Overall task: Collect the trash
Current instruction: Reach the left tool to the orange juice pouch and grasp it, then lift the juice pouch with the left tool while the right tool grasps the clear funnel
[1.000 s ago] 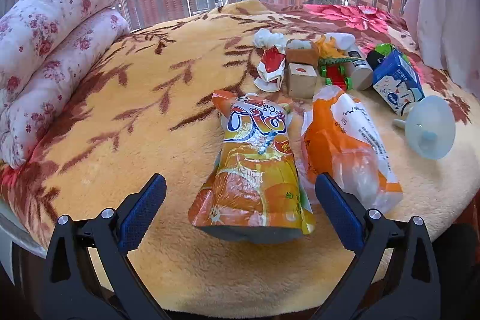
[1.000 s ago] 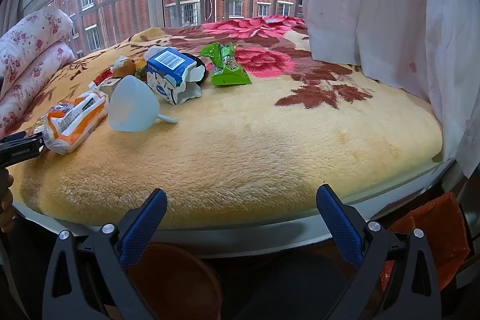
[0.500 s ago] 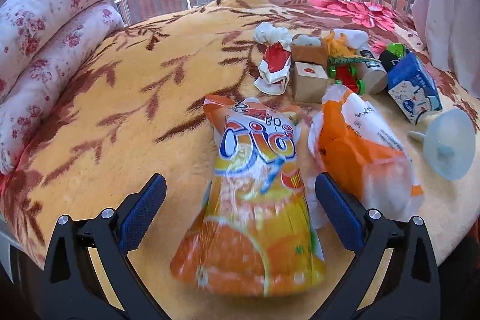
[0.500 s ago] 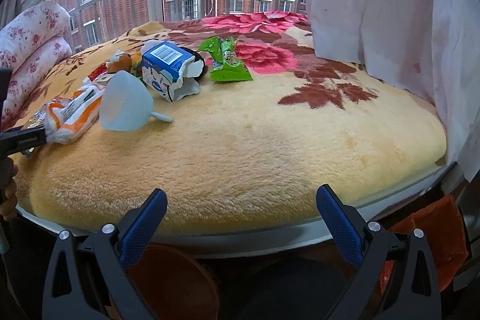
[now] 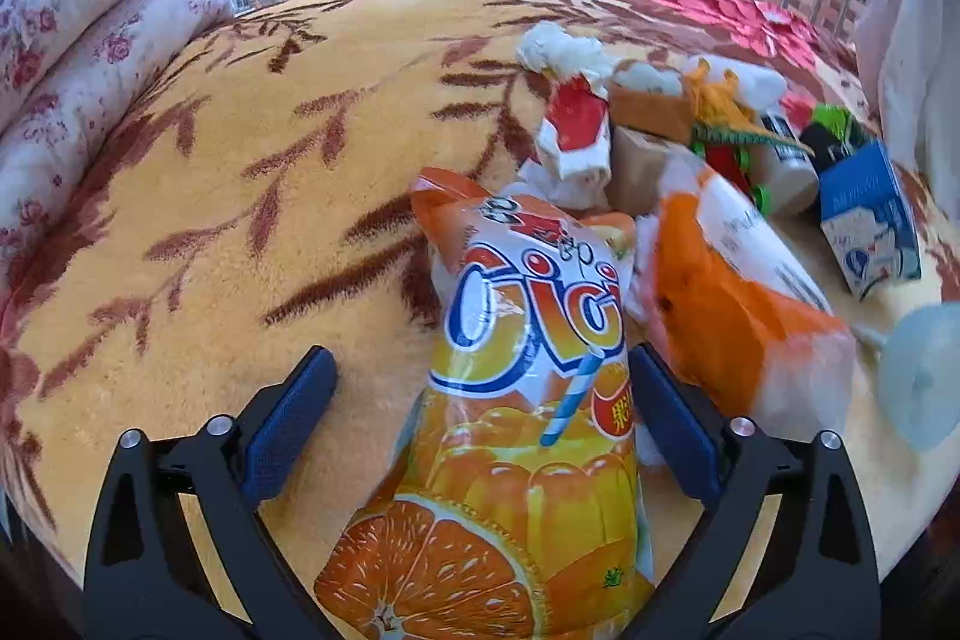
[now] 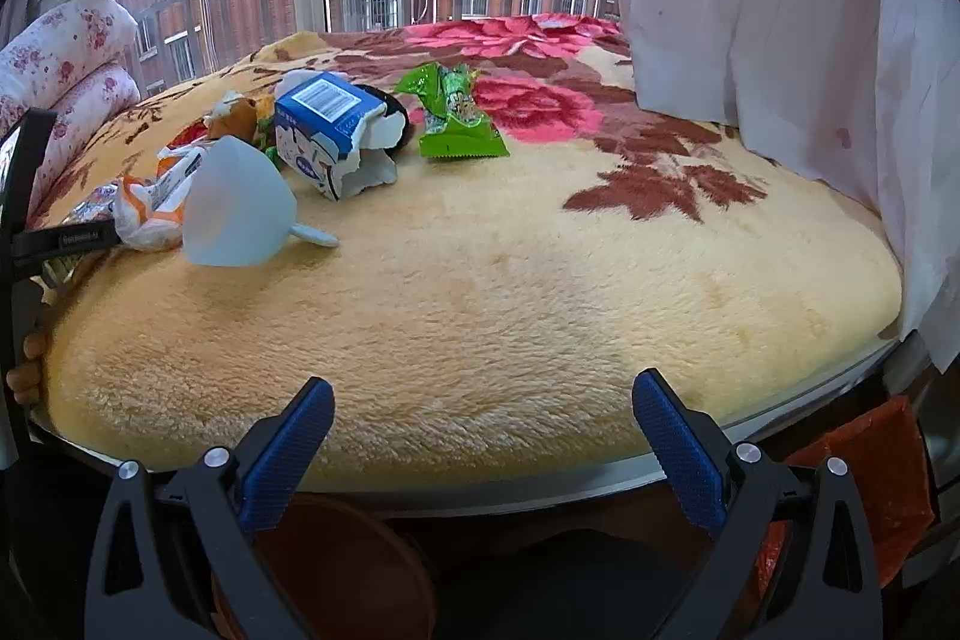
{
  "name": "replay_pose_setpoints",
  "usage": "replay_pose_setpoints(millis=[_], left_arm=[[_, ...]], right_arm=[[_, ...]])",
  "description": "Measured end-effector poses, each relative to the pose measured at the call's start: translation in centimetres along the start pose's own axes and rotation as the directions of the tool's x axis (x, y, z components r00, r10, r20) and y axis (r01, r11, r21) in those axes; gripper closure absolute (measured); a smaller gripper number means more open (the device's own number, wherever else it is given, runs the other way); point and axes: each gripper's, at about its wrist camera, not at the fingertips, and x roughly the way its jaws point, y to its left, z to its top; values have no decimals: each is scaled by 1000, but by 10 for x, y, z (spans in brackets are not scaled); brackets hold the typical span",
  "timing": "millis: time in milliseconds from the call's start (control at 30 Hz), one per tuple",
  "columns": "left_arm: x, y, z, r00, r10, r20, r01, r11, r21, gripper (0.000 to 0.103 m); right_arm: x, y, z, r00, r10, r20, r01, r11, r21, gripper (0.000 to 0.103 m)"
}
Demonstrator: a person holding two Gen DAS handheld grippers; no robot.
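we have the orange jelly bag (image 5: 528, 400) lying on the blanket (image 5: 240, 232) between the left gripper (image 5: 480, 424) pads, its long axis running straight away from us. the jaws are closing, seemingly not pressing it yet. glossy, crinkled, bulging. the right gripper (image 6: 480, 430) hangs released, well apart from the bag.
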Motion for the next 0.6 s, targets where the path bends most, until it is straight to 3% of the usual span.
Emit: replay_pose_setpoints(millis=[100, 200, 600], left_arm=[[0, 0, -2, 999, 31, 14, -31, 999, 10, 46], [-7, 1, -5, 998, 24, 53, -25, 1000, 14, 56], [-45, 14, -30, 990, 60, 127, -54, 997, -46, 65]], right_arm=[[1, 0, 0, 1000, -3, -3, 3, 1000, 1, 5], [-1, -1, -1, 1000, -5, 3, 5, 1000, 4, 5], [-10, 9, 7, 1000, 16, 25, -16, 1000, -16, 5]])
